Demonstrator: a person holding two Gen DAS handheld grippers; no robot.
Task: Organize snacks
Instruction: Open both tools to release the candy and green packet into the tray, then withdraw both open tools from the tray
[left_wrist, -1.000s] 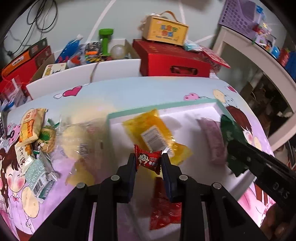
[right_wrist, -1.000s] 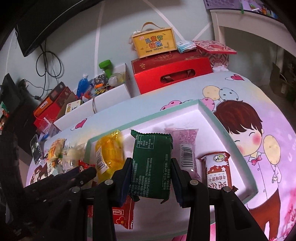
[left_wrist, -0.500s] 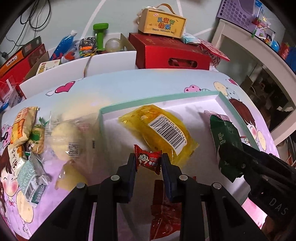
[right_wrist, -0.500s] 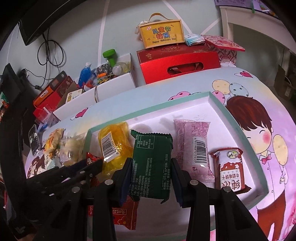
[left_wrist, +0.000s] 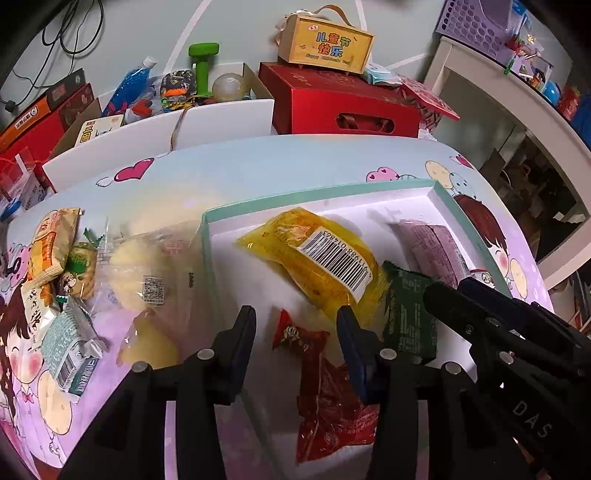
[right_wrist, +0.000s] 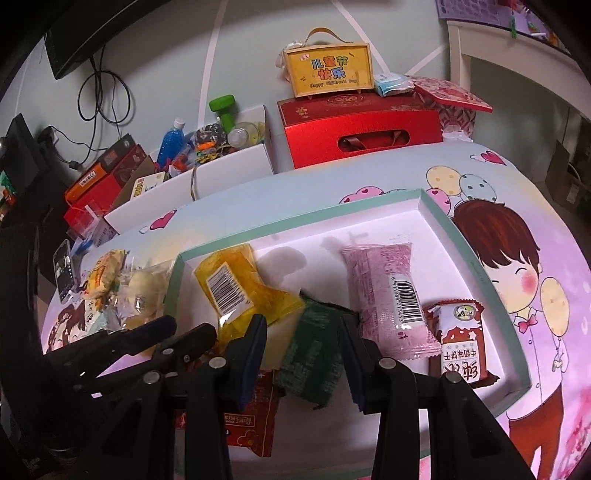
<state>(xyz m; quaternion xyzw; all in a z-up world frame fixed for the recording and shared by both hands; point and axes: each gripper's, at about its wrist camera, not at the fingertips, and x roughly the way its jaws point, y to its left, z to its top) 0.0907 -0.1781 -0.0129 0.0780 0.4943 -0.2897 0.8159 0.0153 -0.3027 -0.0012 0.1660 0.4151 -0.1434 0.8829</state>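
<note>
A white tray with a teal rim (left_wrist: 317, 192) (right_wrist: 476, 266) lies on the cartoon tablecloth. My left gripper (left_wrist: 295, 325) is open just above a small red candy packet (left_wrist: 299, 334) that lies in the tray on a larger red packet (left_wrist: 332, 398). My right gripper (right_wrist: 304, 336) is open around a dark green packet (right_wrist: 314, 354), which lies loose in the tray; it also shows in the left wrist view (left_wrist: 410, 314). A yellow packet (left_wrist: 314, 258) (right_wrist: 236, 288), a pink packet (right_wrist: 388, 291) and a red-and-white packet (right_wrist: 461, 339) lie in the tray too.
Several loose snacks (left_wrist: 59, 280), among them clear bags with pale buns (left_wrist: 144, 266), lie on the cloth left of the tray. A red box (left_wrist: 340, 103), a yellow gift box (left_wrist: 325, 44) and a white box of odds and ends (left_wrist: 166, 122) stand behind the table.
Both grippers have opened. The left one let the small red candy packet fall into the tray; the right one let go of the green packet, which now lies tilted in the tray.
</note>
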